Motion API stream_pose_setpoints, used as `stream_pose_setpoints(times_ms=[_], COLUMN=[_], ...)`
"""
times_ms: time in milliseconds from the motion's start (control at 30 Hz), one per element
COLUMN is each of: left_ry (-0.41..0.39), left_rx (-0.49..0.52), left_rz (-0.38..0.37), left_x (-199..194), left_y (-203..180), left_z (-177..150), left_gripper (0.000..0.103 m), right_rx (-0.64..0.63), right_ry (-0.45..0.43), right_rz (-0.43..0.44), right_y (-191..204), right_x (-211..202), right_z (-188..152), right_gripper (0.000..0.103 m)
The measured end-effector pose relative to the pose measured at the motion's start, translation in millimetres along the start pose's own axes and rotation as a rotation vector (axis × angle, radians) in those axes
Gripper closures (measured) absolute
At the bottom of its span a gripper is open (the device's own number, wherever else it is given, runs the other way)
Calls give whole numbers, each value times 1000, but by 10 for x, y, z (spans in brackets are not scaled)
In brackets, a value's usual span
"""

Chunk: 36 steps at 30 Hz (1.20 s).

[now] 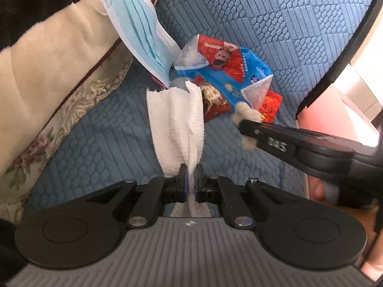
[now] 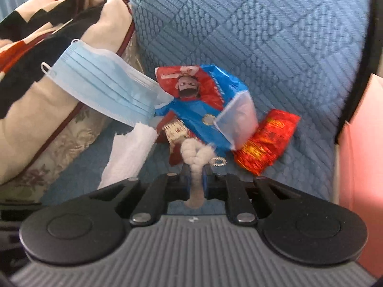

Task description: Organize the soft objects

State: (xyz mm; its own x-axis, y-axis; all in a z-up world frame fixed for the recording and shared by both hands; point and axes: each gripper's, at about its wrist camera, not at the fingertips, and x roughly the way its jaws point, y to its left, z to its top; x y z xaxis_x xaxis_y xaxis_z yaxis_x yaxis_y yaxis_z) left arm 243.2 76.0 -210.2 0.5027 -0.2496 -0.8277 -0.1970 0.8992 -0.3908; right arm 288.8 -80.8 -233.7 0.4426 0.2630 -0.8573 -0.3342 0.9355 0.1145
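My left gripper (image 1: 191,170) is shut on a white textured tissue sheet (image 1: 176,119), held up over the blue quilted sofa seat (image 1: 100,129). My right gripper (image 2: 196,170) is shut on a cream twisted cotton rope piece (image 2: 196,154); it also shows in the left wrist view (image 1: 246,113) with the right gripper's fingers (image 1: 268,134) around it. A blue face mask (image 1: 141,40) leans on the cushion. A blue and red tissue pack (image 1: 229,69) lies on the seat, beside a red foil packet (image 2: 265,141). The tissue sheet also shows in the right wrist view (image 2: 131,155).
A cream and floral cushion (image 1: 59,59) with a dark patterned blanket (image 2: 36,28) fills the left. The blue quilted backrest (image 2: 239,35) stands behind the pile. A pink surface (image 2: 359,143) lies beyond the seat's right edge.
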Motion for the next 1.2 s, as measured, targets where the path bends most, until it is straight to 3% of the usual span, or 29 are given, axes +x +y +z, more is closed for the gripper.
stream_pose_setpoints(times_ms=[233,767,1200], left_ry=[10,-32,-79], left_rx=[12,51,102], left_rz=[-22,-98,-126], left_x=[-44,-493,-1102], left_y=[-17,-135,-513], left_z=[-77,-212,-111], left_gripper=[97,97,97], right_rx=[45,66,94], right_ry=[44,12,-9], right_rz=[-48,-96,-106], right_y=[-49,104,-120], right_x=[-303,-927,-1514], right_z=[-169,-567,-544], right_gripper=[90,90,90])
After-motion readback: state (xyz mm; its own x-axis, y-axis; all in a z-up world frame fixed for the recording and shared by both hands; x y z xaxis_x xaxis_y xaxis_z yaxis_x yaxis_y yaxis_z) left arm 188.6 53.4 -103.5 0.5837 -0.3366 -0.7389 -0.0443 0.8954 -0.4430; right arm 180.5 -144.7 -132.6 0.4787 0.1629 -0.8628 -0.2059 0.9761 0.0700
